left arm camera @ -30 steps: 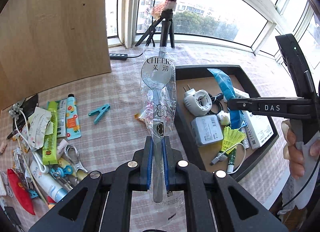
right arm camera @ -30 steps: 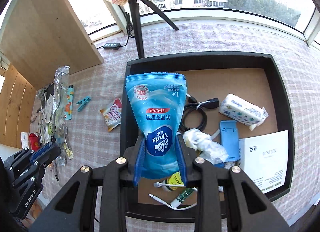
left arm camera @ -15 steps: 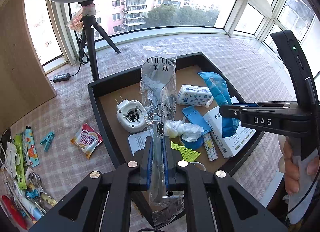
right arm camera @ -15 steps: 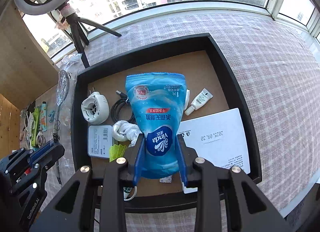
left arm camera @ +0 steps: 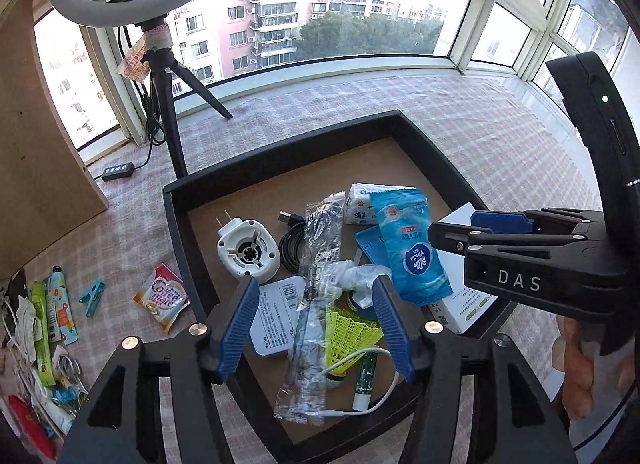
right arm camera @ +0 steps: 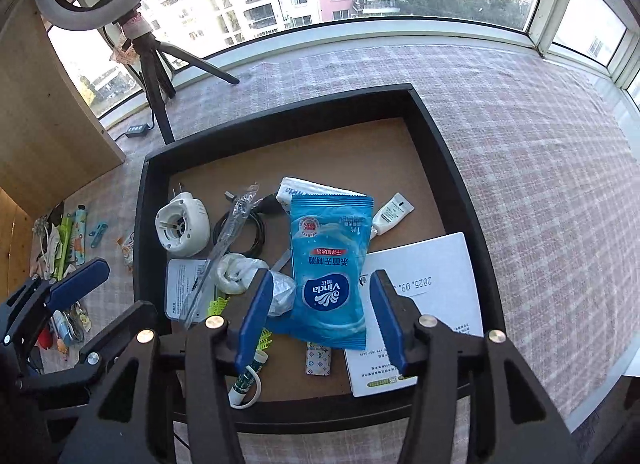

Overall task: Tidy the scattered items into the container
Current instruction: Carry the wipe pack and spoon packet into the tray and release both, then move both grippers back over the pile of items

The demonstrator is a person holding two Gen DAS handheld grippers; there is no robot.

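Release step: both jaws are opening over the black tray point(right arm camera: 452, 168). Left gripper point(left arm camera: 316, 324) spread, clear spoon packet point(left arm camera: 316, 292) loose between the pads. Right gripper point(right arm camera: 320, 316) spread, blue wipes pack point(right arm camera: 330, 264) free at its 12 o'clock. Lift straight up before swinging to the clutter at 9 o'clock, so nothing snags.

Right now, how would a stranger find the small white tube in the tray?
Find the black tray on the checked cloth. The white tube lies beside the upper right corner of the blue Vinda pack, above the white booklet. It alone is a plain white squeeze tube.
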